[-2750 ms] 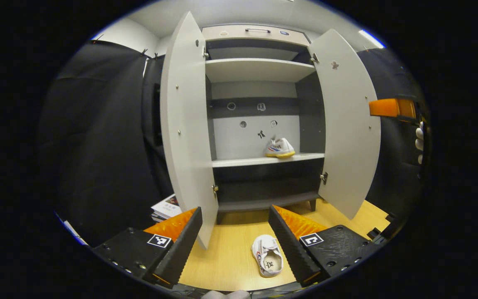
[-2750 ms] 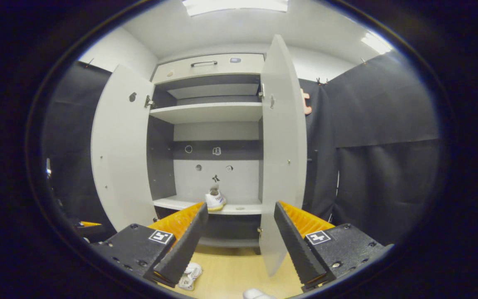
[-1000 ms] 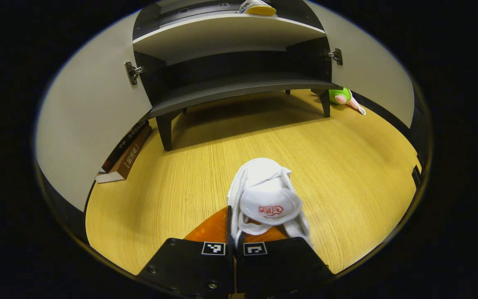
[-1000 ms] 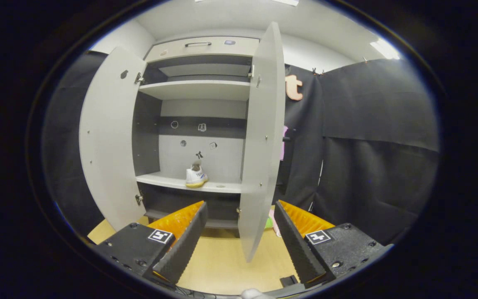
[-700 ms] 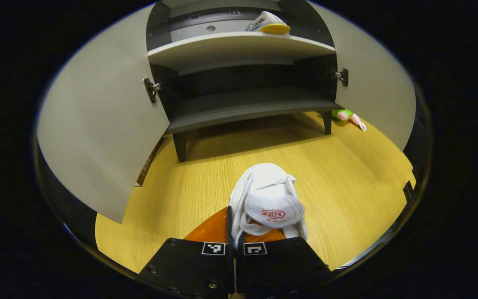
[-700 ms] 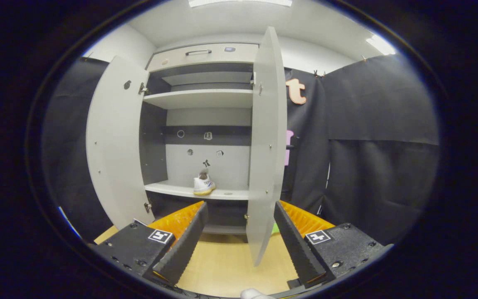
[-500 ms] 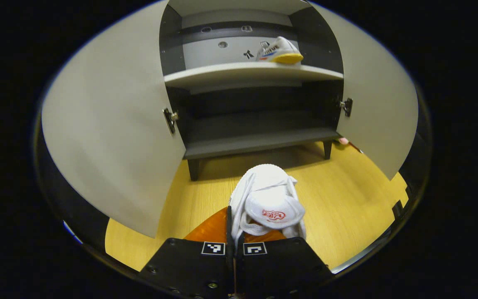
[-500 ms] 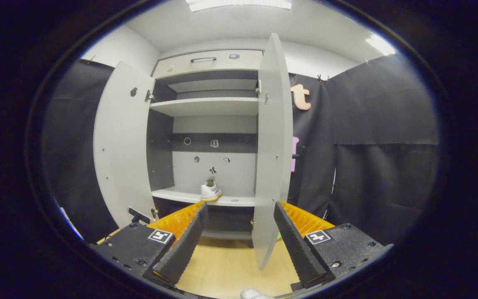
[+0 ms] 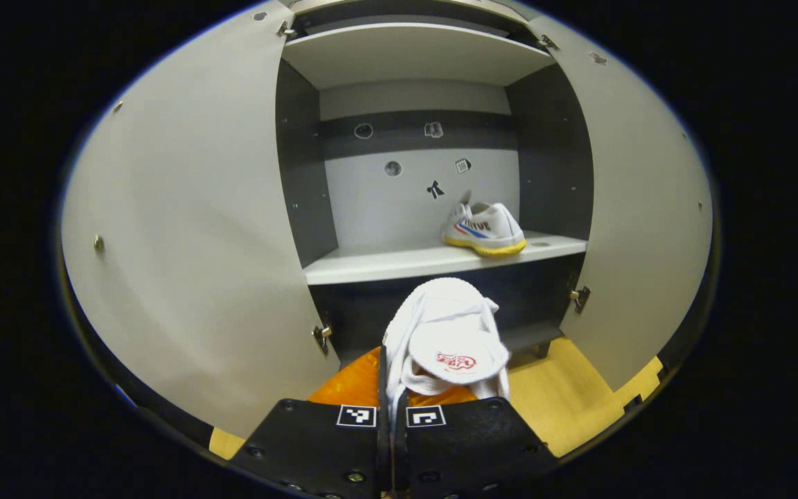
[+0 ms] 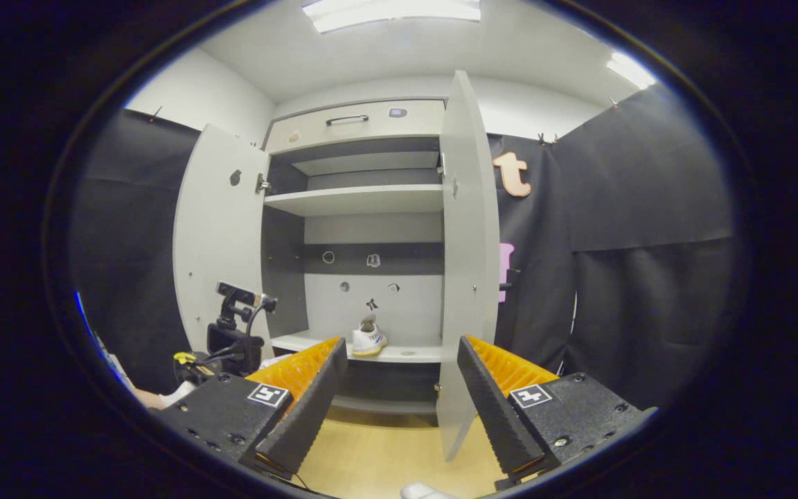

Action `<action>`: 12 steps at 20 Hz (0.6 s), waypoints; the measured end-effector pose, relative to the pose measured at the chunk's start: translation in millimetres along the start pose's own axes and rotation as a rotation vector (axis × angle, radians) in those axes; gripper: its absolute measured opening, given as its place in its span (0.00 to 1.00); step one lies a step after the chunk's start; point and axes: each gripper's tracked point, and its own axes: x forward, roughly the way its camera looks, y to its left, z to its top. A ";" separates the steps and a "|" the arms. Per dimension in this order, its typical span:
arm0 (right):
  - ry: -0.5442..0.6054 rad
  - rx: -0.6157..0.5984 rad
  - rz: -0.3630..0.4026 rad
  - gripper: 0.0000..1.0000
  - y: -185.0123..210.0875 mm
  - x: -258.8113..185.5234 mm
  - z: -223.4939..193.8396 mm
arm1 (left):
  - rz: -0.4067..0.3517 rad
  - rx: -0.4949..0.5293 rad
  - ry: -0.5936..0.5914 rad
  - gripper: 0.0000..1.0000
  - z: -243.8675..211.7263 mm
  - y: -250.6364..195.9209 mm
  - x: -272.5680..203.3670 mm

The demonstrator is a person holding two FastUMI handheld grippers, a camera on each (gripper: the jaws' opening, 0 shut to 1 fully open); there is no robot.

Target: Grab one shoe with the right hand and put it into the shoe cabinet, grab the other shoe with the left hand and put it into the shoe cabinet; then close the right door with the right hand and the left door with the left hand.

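The left gripper (image 9: 391, 388) pinches a white shoe (image 9: 446, 339) with a red tongue logo before the open shoe cabinet (image 9: 302, 180), where its yellow-soled mate (image 9: 483, 229) sits shelved, while the right gripper (image 10: 399, 395) hangs spread wide.

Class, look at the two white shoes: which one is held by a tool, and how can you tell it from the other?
The plain white shoe with the red mark, pinched in the left tool. The other shoe, with a yellow sole, stands free on the cabinet shelf.
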 end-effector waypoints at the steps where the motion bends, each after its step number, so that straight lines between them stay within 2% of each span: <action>1: 0.004 -0.003 0.003 1.00 0.1 -1.4 -1.2 | 0.009 -0.013 -0.020 0.02 13.7 -0.1 12.1; 7: 0.021 -0.020 0.024 1.00 2.2 -1.9 -2.3 | 0.072 -0.036 -0.090 0.01 77.1 8.9 75.2; 12: 0.028 -0.044 0.003 1.00 -7.5 -3.2 -2.2 | 0.111 -0.026 -0.094 0.01 112.5 12.9 131.8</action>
